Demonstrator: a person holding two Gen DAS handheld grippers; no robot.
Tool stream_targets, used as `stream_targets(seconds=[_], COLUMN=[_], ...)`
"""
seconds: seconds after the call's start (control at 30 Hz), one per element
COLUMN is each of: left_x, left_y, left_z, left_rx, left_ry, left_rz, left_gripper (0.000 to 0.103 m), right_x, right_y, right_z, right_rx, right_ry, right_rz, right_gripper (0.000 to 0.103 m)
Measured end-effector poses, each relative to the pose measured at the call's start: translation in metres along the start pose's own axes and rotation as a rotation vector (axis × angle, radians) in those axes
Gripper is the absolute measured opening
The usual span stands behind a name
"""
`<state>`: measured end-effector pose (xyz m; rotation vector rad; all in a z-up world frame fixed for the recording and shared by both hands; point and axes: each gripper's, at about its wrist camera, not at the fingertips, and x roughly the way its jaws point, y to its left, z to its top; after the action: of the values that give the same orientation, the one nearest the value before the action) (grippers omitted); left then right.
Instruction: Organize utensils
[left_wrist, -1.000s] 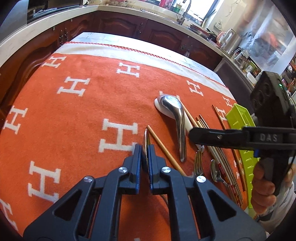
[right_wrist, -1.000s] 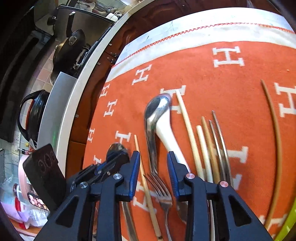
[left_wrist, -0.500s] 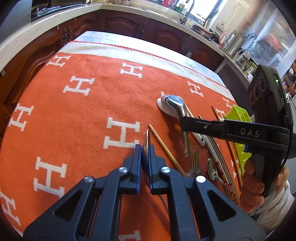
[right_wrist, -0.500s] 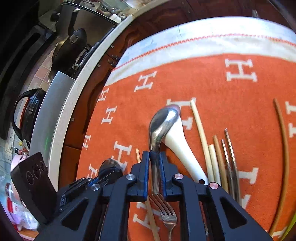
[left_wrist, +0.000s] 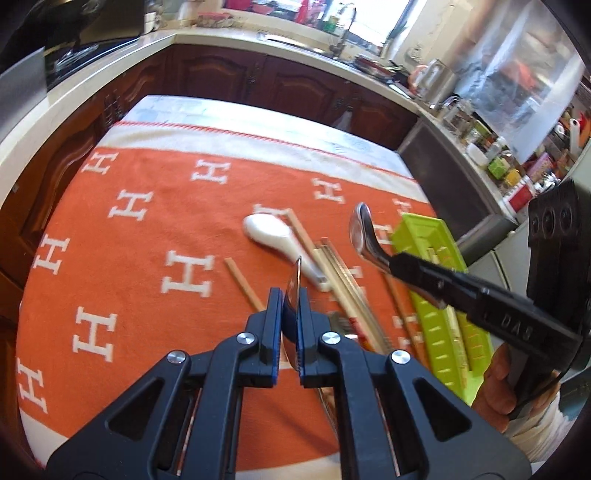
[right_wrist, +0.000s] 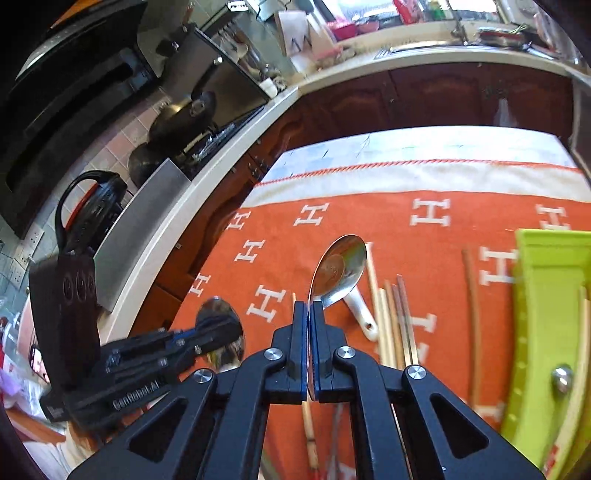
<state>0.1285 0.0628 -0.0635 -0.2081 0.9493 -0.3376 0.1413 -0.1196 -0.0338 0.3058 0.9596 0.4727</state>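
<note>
My left gripper (left_wrist: 291, 295) is shut on a small steel spoon (left_wrist: 294, 284), seen edge-on and held above the orange cloth; its bowl shows in the right wrist view (right_wrist: 221, 332). My right gripper (right_wrist: 309, 310) is shut on a large steel spoon (right_wrist: 338, 269), lifted off the cloth; in the left wrist view its bowl (left_wrist: 364, 232) hangs near the lime-green tray (left_wrist: 439, 266). A white ceramic spoon (left_wrist: 271, 232), chopsticks (left_wrist: 340, 273) and a fork lie on the cloth.
The orange cloth with white H marks (left_wrist: 147, 258) covers the table. The green tray (right_wrist: 546, 314) lies along its right side and holds some utensils. Dark kitchen cabinets and a counter stand behind. A loose wooden chopstick (left_wrist: 243, 284) lies left of the pile.
My right gripper closed on the large steel spoon and lifted it off the white spoon toward the green tray. My left gripper rose with its small spoon.
</note>
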Motion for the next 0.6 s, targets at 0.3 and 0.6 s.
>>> stream_targets(seconds=[0.3,0.6], left_x=[-0.013,0.033], left_y=[-0.095,-0.194], left_z=[0.019,0.030], left_rx=[0.084,0.190], left_ry=[0.024,0.107], left_rz=[-0.115,-0.179], left_gripper=[0.004,0.004], right_x=[-0.110,-0.182], right_y=[-0.041,-0.121], right_z=[-0.032,-0.066], right_rx=[0.020,0.130], right_ry=[-0.125,-0.176], right_rz=[-0.057,-0.150], right_gripper=[0.002,0.002])
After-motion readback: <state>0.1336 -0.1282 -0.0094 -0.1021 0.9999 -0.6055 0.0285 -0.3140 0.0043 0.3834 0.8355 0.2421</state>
